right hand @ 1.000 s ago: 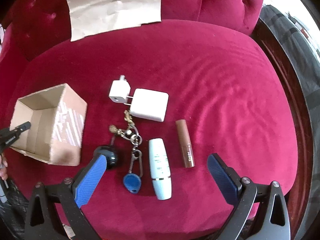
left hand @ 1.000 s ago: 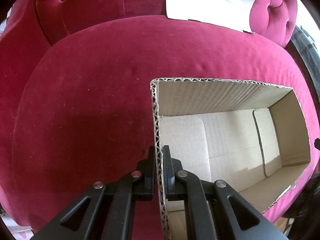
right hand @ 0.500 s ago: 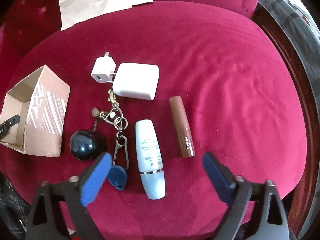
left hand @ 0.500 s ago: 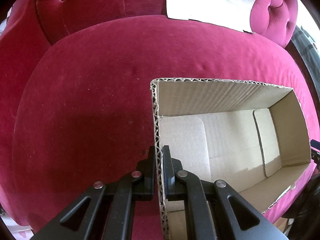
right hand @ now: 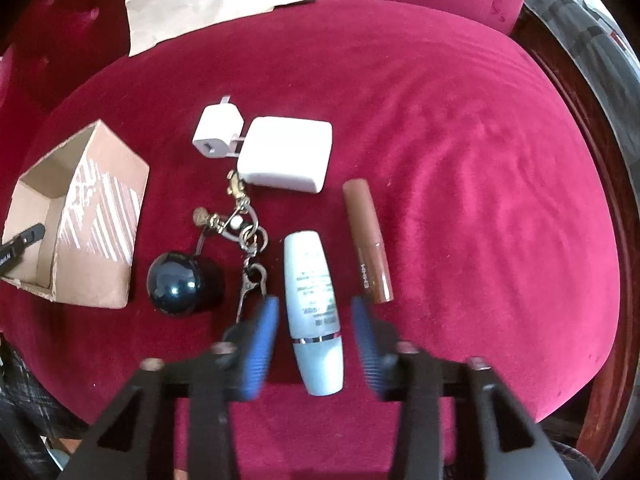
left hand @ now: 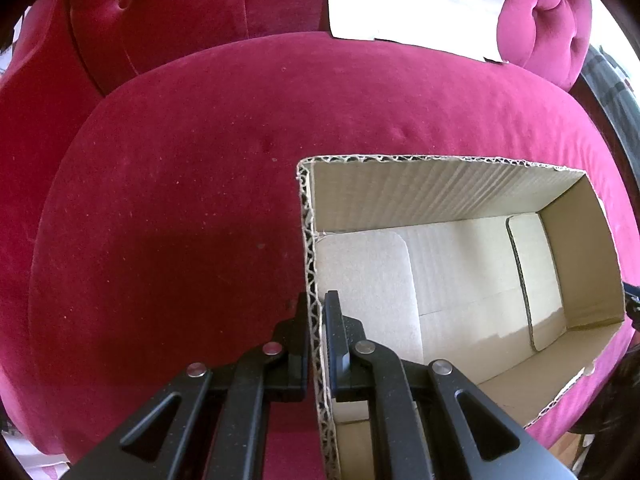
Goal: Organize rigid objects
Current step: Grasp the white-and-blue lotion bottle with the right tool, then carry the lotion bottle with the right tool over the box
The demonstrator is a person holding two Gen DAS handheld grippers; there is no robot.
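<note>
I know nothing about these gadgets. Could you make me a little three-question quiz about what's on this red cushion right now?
1. True or false: the left gripper is clamped on a wall of the cardboard box.
2. Which item lies between the closing blue pads of the right gripper? A) brown lipstick tube B) pale blue bottle C) white charger
3. Fill in: the dark ball hangs on the ____, beside the box.

Key:
1. True.
2. B; the pads flank the bottle with a gap showing on each side.
3. Keyring.
</note>
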